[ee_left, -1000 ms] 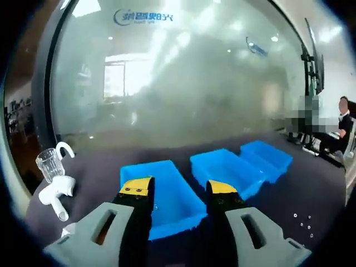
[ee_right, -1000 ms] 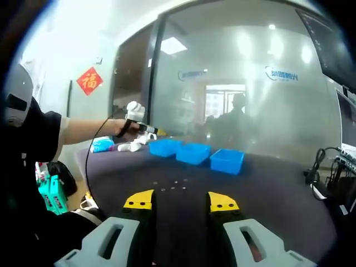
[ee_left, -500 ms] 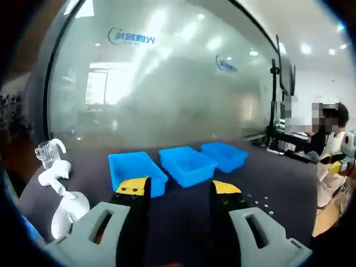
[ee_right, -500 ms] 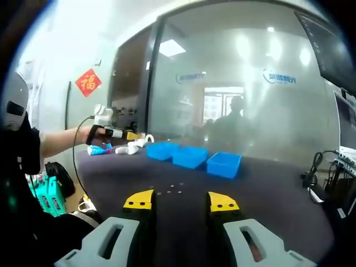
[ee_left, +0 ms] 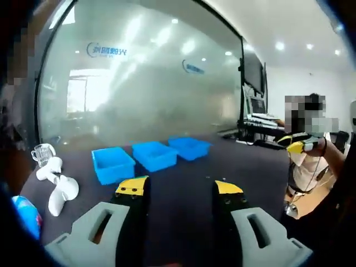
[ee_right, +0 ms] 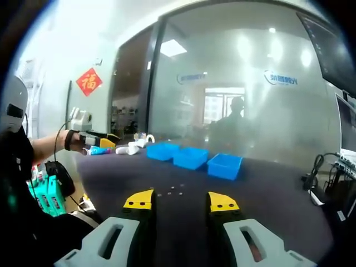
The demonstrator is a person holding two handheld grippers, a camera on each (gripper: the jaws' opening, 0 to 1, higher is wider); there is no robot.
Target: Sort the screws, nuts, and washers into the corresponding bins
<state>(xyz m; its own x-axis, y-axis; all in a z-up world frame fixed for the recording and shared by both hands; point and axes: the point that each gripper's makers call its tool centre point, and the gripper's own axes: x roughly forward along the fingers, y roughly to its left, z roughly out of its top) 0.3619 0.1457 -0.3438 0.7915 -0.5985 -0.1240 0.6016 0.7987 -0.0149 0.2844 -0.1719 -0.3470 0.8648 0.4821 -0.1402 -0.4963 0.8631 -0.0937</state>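
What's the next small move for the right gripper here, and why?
Probably lower the right gripper, jaws open and empty, toward the small hardware pieces scattered on the dark table just ahead of it. Nothing is picked up yet, and the three blue bins sit farther back.

Office: frosted glass wall [ee_right: 245, 89], monitors [ee_left: 257, 105]

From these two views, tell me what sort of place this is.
Probably an office or lab set up for recording: a frosted glass wall bearing a logo, monitors and cables on stands, and a dark-covered table holding three blue bins with small hardware scattered on it.
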